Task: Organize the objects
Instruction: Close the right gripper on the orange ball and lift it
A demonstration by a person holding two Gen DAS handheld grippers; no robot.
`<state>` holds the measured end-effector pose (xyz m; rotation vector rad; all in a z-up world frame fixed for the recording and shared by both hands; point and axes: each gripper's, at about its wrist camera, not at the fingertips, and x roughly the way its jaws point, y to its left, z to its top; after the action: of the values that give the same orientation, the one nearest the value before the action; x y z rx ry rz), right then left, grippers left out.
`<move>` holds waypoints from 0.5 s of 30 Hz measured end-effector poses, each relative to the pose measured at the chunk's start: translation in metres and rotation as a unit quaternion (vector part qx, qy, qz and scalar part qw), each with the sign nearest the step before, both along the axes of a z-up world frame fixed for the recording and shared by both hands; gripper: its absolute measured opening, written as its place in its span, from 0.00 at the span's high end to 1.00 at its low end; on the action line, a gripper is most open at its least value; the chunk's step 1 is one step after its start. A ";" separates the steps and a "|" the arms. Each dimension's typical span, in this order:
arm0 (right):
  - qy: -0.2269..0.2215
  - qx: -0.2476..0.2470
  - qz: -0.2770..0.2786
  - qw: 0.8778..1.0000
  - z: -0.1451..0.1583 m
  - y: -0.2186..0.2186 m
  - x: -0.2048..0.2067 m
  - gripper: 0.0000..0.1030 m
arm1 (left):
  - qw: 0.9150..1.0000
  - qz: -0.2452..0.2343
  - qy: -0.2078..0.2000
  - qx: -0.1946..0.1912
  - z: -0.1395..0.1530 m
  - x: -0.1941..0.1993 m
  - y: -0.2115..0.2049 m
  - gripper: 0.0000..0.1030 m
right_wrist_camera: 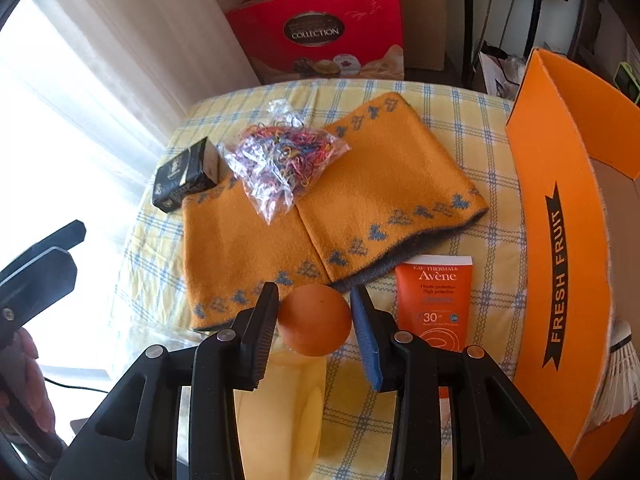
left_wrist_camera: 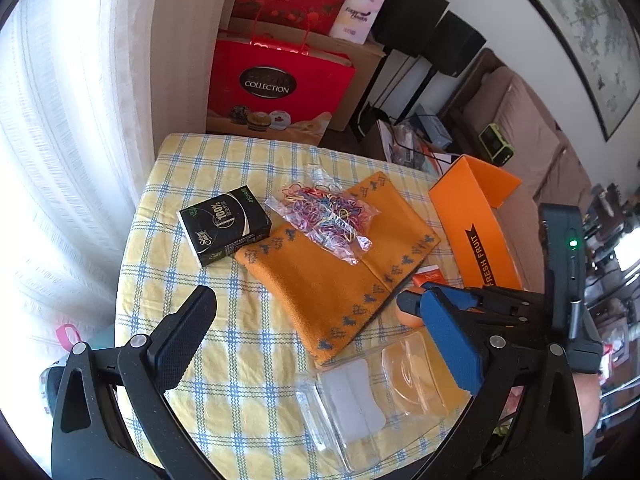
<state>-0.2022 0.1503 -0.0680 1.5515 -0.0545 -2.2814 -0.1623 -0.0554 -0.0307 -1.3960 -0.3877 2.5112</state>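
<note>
My right gripper [right_wrist_camera: 314,320] is shut on an orange ball [right_wrist_camera: 315,320], held above a clear plastic container [right_wrist_camera: 280,408] at the table's near edge. In the left wrist view the right gripper [left_wrist_camera: 416,304] shows at right with the ball [left_wrist_camera: 409,316] between its fingers, over the clear container [left_wrist_camera: 372,396]. My left gripper [left_wrist_camera: 316,332] is open and empty above the checked tablecloth [left_wrist_camera: 192,168]. An orange knitted cloth [right_wrist_camera: 360,208] lies mid-table with a bag of coloured rubber bands [right_wrist_camera: 280,156] on it. A black tissue pack [right_wrist_camera: 186,176] sits to its left.
An orange "FRESH FRUIT" box [right_wrist_camera: 560,264] stands open at the right, a shuttlecock [right_wrist_camera: 618,372] beside it. An orange Avène sunscreen tube [right_wrist_camera: 436,300] lies next to the box. Red gift bags [right_wrist_camera: 320,32] stand behind the table. Curtains [left_wrist_camera: 60,120] hang at left.
</note>
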 end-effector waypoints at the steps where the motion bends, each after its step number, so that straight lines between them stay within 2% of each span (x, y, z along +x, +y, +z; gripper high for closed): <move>1: 0.009 -0.004 -0.002 1.000 0.007 0.003 0.002 0.64 | 1.000 -0.003 -0.001 0.001 0.001 0.000 0.002 0.01; 9: 0.065 -0.027 -0.025 0.997 0.061 0.050 0.028 0.63 | 0.999 -0.049 -0.008 -0.012 0.010 -0.009 0.046 0.01; 15: 0.090 -0.033 -0.037 0.995 0.089 0.084 0.050 0.63 | 0.995 -0.095 -0.041 0.003 0.006 -0.017 0.087 0.01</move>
<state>-0.1520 0.2347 0.0211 1.3258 -0.1395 -2.4424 -0.1794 0.0318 -0.0249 -1.4639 -0.2636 2.3044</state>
